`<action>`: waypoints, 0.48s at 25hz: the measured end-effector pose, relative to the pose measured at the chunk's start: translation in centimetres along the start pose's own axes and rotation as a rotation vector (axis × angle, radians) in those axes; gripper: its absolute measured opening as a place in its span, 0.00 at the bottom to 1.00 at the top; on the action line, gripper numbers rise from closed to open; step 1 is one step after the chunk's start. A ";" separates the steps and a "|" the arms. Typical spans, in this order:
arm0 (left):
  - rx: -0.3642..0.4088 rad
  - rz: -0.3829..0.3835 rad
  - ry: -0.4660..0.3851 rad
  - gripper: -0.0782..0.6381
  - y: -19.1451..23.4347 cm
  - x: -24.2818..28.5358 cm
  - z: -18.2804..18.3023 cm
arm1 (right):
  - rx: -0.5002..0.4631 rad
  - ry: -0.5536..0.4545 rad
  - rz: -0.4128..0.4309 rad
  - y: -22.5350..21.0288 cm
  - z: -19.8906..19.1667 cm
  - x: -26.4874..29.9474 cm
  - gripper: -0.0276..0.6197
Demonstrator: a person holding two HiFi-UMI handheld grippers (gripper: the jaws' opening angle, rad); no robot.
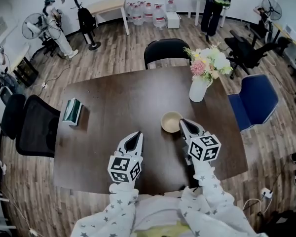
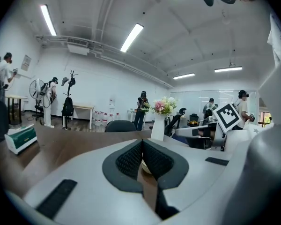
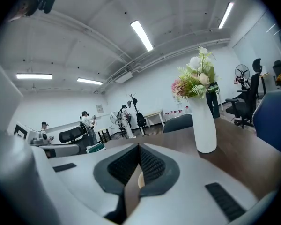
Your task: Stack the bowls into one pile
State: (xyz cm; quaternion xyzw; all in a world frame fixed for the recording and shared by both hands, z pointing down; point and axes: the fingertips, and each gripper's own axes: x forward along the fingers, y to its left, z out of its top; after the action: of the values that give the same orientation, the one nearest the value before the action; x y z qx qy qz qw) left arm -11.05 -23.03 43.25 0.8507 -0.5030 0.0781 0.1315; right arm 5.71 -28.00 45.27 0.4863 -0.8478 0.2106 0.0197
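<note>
Bowl: one beige round bowl (image 1: 171, 122) sits right of centre on the dark brown wooden bench (image 1: 123, 98). From the head view I can't tell whether it is a single bowl or several nested.
Left gripper: the left gripper (image 1: 136, 135) hangs over the near part of the bench, left of the bowl and clear of it. In its own view the left gripper (image 2: 141, 142) has its ribbed black pads meeting at the tips, with nothing between them. A pale bit of the bowl (image 2: 145, 167) shows through the gap lower down.
Right gripper: the right gripper (image 1: 184, 123) has its tips just beside the bowl's right rim, and no view settles whether they touch it. In its own view the right gripper (image 3: 138, 147) is closed tip to tip and carries nothing. A sliver of the bowl (image 3: 140, 179) peeks out below the pads.
Vase: a white ceramic vase (image 1: 198, 90) stands upright beyond the bowl, towards the far right of the bench, holding pink, white and green flowers (image 1: 209, 62).
Box: a green and white box (image 1: 71, 111) lies near the left edge, well apart from the bowl.
Chairs: a black chair (image 1: 166, 50) at the far side, a blue chair (image 1: 254, 102) on the right, a black mesh chair (image 1: 37, 127) on the left.
Room: people stand at the back wall, one of them by a pale table (image 1: 108, 5).
</note>
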 end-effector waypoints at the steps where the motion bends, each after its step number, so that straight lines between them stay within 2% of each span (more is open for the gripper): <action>1: 0.012 0.004 -0.009 0.15 0.0 -0.2 0.5 | -0.002 -0.010 0.002 0.1 0.4 -0.3 0.08; 5: 0.063 0.019 -0.034 0.15 0.0 -1.3 2.0 | -0.011 -0.049 0.032 0.9 1.8 -1.5 0.08; 12: 0.053 0.068 -0.101 0.15 0.9 -3.0 3.5 | -0.078 -0.114 0.073 2.6 4.2 -2.7 0.08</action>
State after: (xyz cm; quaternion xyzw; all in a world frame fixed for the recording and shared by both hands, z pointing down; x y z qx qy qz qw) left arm -13.27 -22.02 39.24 0.8392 -0.5352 0.0525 0.0806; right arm 5.65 -26.23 39.91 0.4650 -0.8723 0.1502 -0.0174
